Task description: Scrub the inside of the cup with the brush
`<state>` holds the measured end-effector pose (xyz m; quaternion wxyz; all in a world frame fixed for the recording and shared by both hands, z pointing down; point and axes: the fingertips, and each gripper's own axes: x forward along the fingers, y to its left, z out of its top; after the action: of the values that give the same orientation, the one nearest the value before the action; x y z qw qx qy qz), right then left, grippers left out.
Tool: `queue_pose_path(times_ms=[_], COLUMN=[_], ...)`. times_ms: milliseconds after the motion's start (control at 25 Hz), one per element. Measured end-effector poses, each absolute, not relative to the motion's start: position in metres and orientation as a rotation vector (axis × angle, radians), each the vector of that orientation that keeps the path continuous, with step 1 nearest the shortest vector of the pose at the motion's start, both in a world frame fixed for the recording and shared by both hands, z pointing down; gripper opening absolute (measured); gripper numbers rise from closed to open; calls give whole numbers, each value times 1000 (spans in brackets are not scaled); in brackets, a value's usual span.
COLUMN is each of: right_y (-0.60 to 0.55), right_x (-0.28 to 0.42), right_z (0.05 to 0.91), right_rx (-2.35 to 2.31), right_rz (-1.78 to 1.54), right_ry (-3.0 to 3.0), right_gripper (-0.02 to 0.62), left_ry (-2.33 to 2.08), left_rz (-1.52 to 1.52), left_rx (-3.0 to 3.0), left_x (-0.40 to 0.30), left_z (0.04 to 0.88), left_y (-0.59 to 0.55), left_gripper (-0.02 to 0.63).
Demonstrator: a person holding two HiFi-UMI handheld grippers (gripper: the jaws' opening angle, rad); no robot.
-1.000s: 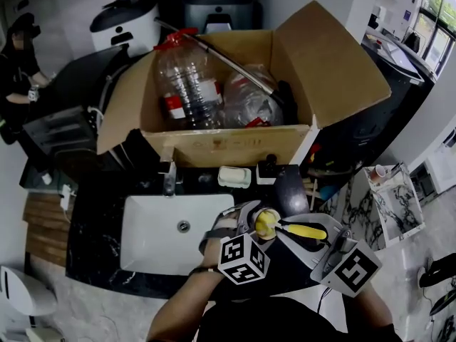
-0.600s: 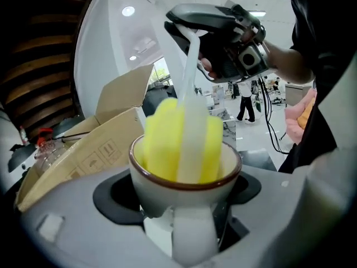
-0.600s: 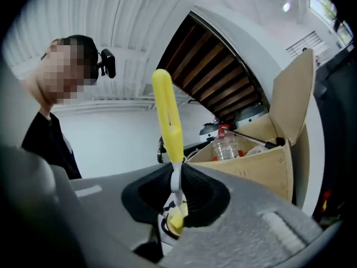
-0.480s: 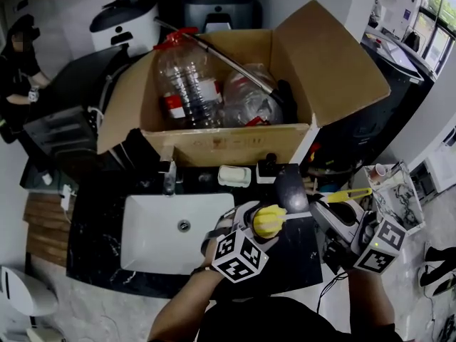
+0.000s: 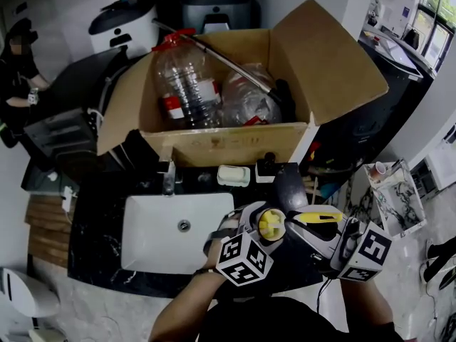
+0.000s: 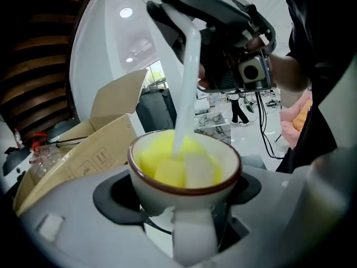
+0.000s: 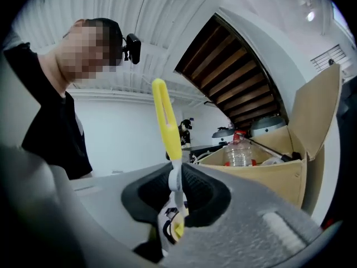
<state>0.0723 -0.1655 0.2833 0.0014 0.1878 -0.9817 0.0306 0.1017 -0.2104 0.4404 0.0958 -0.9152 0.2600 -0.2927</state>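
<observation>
At 6 o'clock in the head view, close to the body, the left gripper (image 6: 181,193) is clamped on the cup (image 6: 162,197), with one jaw pressing on each side of the cup wall. The left gripper view shows the cup upright between the jaws, white outside with a brown rim and yellow inside. Just at 3 o'clock of it in the head view, the right gripper (image 7: 175,191) has its jaws closed on the brush (image 7: 165,119), around the place where the yellow handle meets the white stem. In the left gripper view the stem comes down into the cup from 12 o'clock. The brush head, made of yellow and white pieces, sits low inside the cup against the yellow wall. In the head view the yellow handle lies nearly level and points to 3 o'clock. Both grippers hang over the dark counter (image 5: 96,226), near the right edge of the white sink (image 5: 153,219), which is at 9 o'clock of the cup. Farther, at 12 o'clock of the sink, stands the tap (image 5: 169,179), and a soap (image 5: 234,176) lies at 3 o'clock of the tap. Behind them is an open box (image 5: 235,147) with a big clear bottle (image 5: 187,84) inside, red at the cap. Far at 10 o'clock, a person (image 5: 18,63) in dark clothes shows at the edge.
</observation>
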Motion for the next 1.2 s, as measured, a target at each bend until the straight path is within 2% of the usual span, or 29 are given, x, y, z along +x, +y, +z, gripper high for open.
queue_pose_path(times_ms=[200,320,520,600,720,920,1040,1200], right_y=[-162,-166,-156,-153,-153,-175,-186,-171], right_x=[84,92,67,64,66,87,95,79], right_z=[279,266,276,294,308,299,297,287], right_rx=[543,635,563,509,477,637,761,705], right_rz=[24,-159,-470,-406,-141,236,202,-115], right_ry=[-3023,-2983,-2814,-2768,-2807,-2985,-2992,-2921], right_gripper=[43,38,43,41,38,43,38,40], left_ry=[831,851,860,869,875,870,824,770], left_rz=[-895,-935,-974,-997,-985,-944,-954,-961], left_rx=[-2755,-2742,-2679,-2641,-2631,-2664,-2672,-2688], left_x=[90,85,88,87,87,87,97,114], left_z=[453,461,461,462,458,453,457,463], left_y=[-221,-222,-222,-223,-224,-223,-214,-205], left_gripper=[430,430,430,430,430,430,430,430])
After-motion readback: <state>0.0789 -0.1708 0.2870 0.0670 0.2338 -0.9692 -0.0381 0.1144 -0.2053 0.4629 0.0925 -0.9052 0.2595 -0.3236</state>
